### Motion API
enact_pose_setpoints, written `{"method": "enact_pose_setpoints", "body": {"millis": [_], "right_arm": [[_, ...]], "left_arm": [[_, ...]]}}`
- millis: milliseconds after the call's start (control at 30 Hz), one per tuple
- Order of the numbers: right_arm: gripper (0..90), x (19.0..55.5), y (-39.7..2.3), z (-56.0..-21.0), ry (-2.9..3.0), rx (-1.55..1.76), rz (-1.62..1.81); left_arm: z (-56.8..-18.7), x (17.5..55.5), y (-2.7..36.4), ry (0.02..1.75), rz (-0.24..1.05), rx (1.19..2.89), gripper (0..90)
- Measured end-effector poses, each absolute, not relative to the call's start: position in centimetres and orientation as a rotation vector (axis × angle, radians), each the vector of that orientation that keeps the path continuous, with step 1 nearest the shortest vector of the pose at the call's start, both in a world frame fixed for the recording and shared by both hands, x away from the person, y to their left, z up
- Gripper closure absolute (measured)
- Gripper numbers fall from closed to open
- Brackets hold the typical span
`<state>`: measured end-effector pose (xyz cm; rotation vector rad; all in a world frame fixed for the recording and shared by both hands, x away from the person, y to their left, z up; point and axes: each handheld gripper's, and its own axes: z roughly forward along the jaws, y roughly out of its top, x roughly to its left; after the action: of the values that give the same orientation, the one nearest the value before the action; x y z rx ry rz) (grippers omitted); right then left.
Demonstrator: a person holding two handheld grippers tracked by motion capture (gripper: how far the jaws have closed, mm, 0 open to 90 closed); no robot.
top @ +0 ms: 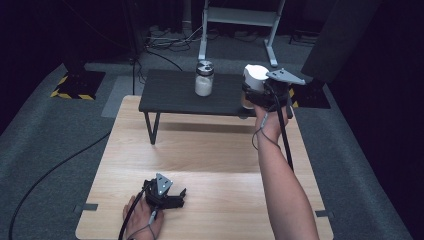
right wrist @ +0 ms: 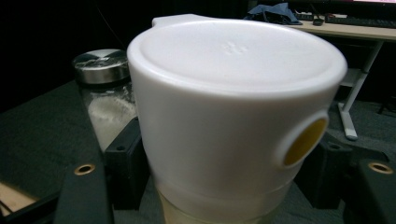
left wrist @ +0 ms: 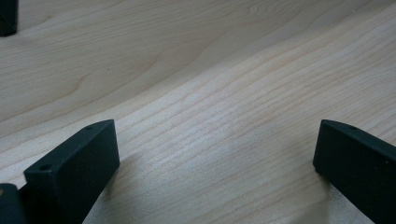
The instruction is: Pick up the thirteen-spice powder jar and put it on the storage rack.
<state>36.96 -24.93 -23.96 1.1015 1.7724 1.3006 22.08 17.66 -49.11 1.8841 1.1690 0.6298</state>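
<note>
step in hand, i'd say: carrying. right gripper [top: 252, 95] jaws clamped on white-lidded jar [top: 253, 82], held over right end of small dark table [top: 170, 95], near glass jar of white powder [top: 204, 78]. next: steady placement. jar: white cap, side hole, pale contents. left gripper [top: 176, 197] released, resting on tabletop [top: 210, 150].

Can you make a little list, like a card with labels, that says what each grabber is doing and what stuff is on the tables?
right gripper: shut on the white-lidded container, held up by the dark shelf's right end
left gripper: open, holding nothing, low over the wooden table
dark shelf: stands at the far end of the wooden table
glass jar: metal lid, white powder inside, upright on the dark shelf
</note>
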Motion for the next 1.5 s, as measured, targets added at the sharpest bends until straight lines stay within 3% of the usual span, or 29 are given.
{"method": "enact_pose_setpoints", "body": {"millis": [367,833,1000,1100,1167,1500], "right_arm": [[29.9,41.6,-23.7,-24.0,1.775,1.152,1.279],[29.8,43.9,-24.0,-24.7,1.782,1.237,1.265],[28.9,43.4,-24.1,-25.6,1.772,1.189,1.273],[17.0,43.1,-23.8,-25.7,1.769,1.171,1.254],[14.4,42.7,-24.4,-26.0,1.762,1.171,1.291],[11.1,38.2,-26.1,-25.3,1.733,1.092,1.347]], "left_arm": [[-49.1,22.1,17.4,1.179,0.635,1.880,0.2],[-49.1,22.1,17.4,1.179,0.635,1.880,0.2],[-49.1,22.1,17.4,1.179,0.635,1.880,0.2],[-49.1,22.1,17.4,1.179,0.635,1.880,0.3],[-49.1,22.1,17.4,1.179,0.635,1.880,0.3],[-49.1,22.1,17.4,1.179,0.635,1.880,0.2]]}}
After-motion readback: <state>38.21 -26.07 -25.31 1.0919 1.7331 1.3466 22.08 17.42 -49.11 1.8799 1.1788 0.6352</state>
